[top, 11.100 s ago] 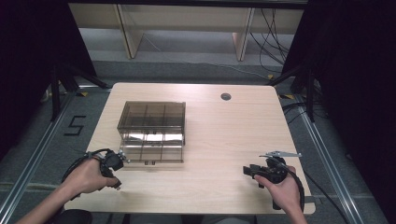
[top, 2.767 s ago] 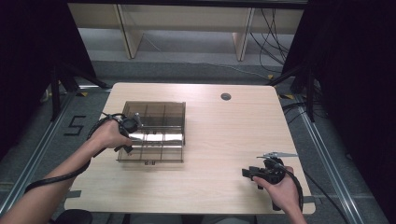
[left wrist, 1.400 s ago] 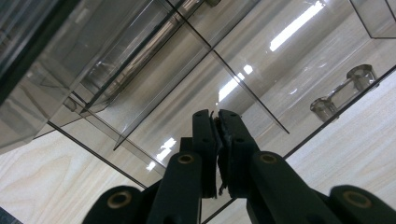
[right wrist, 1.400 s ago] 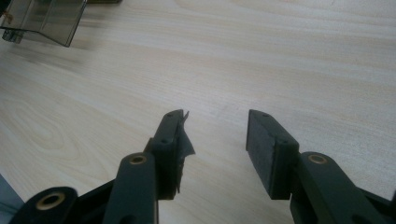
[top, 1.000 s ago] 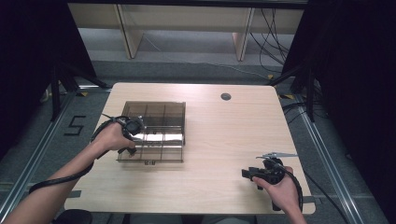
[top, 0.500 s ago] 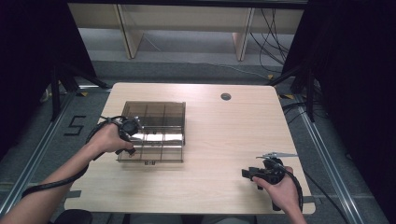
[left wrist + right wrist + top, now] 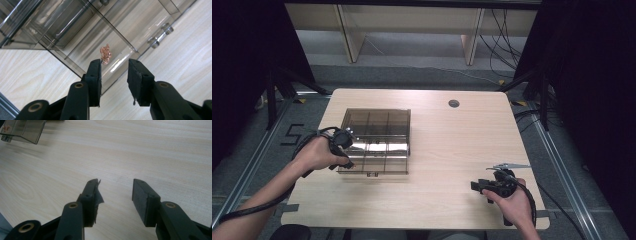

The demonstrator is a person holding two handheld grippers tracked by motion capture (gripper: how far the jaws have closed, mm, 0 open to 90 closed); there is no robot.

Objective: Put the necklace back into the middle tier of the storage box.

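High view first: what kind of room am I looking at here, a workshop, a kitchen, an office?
Most likely a lab or recording studio for handling tasks. A bare wooden table stands between black curtains, with loose cables on the floor behind it, and a person holds a camera-fitted gripper in each hand beside a clear compartment box.

We've got the compartment box (image 7: 376, 140) on the table's (image 7: 452, 150) left half, a small cluster (image 7: 105, 53) inside one compartment.

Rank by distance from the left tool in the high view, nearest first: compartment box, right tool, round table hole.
1. Compartment box: directly at the left tool, which sits at the box's near left corner.
2. Right tool: across the table, near the right front edge.
3. Round table hole: far side, right of centre; close to the right tool's rank, slightly farther.
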